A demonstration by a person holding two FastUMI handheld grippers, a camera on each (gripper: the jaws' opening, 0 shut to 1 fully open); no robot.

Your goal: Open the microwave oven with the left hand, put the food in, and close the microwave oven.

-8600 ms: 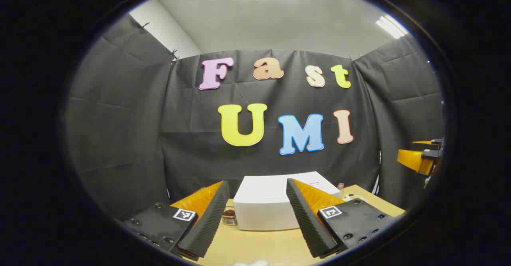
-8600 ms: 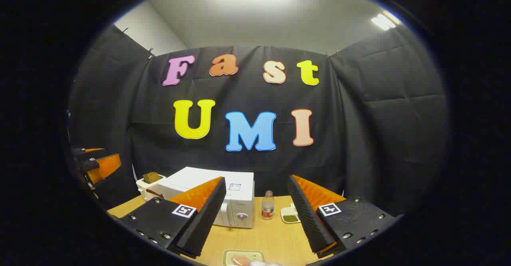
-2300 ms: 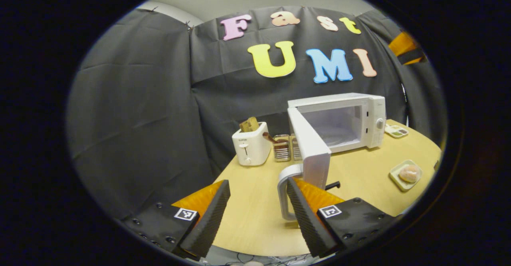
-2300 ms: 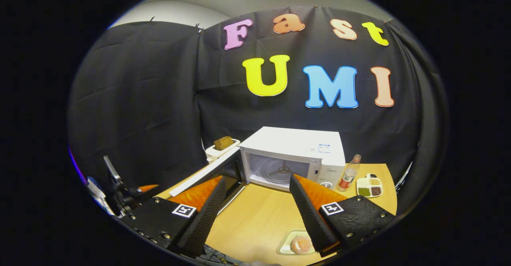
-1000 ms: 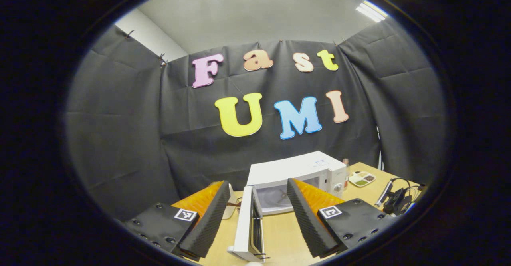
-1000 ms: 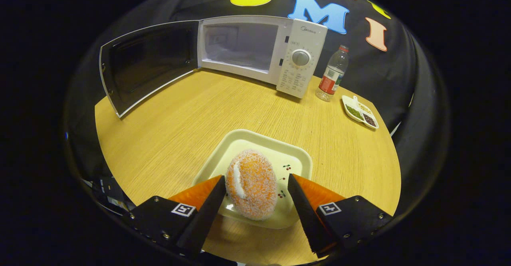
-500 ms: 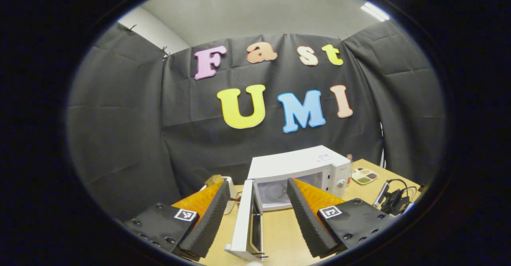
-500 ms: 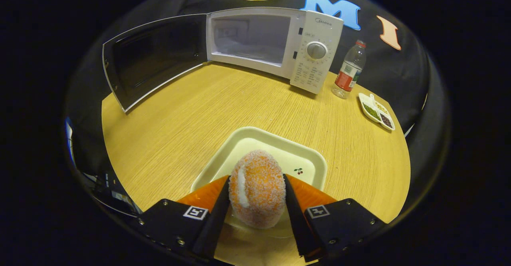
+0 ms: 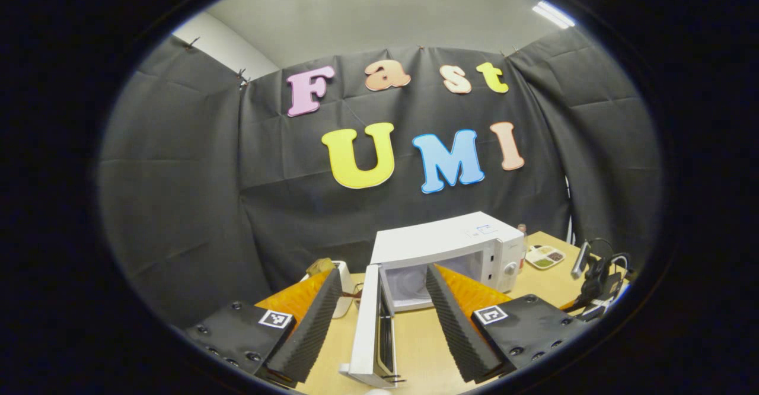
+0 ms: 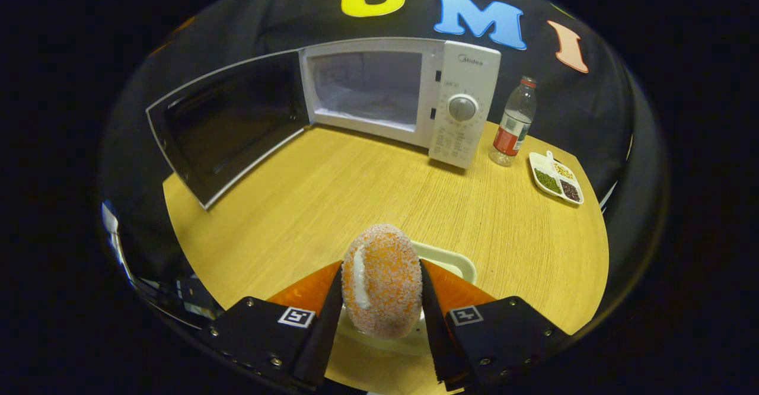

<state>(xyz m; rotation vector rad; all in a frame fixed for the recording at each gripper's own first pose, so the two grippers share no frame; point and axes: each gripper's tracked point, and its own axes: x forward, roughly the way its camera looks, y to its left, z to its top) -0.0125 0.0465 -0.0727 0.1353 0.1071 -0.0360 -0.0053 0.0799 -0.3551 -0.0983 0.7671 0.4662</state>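
The white microwave (image 10: 456,86) stands at the back of the wooden table (image 10: 356,193), its door (image 10: 228,122) swung wide to the left and the cavity bare. My right gripper (image 10: 380,300) is shut on a sugared orange bun (image 10: 382,279), held above a pale square tray (image 10: 456,264). In the left gripper view the microwave (image 9: 445,244) sits ahead, the door (image 9: 370,330) edge-on between the fingers of my left gripper (image 9: 379,318), which is open and touches nothing.
A plastic bottle (image 10: 513,122) and a small divided dish (image 10: 555,177) of beans stand right of the microwave. A toaster (image 9: 341,276) sits left of it. The other gripper (image 9: 596,279) shows far right in the left gripper view.
My right gripper closed on the bun and lifted it off the tray. The left gripper stayed open, drifting slightly.
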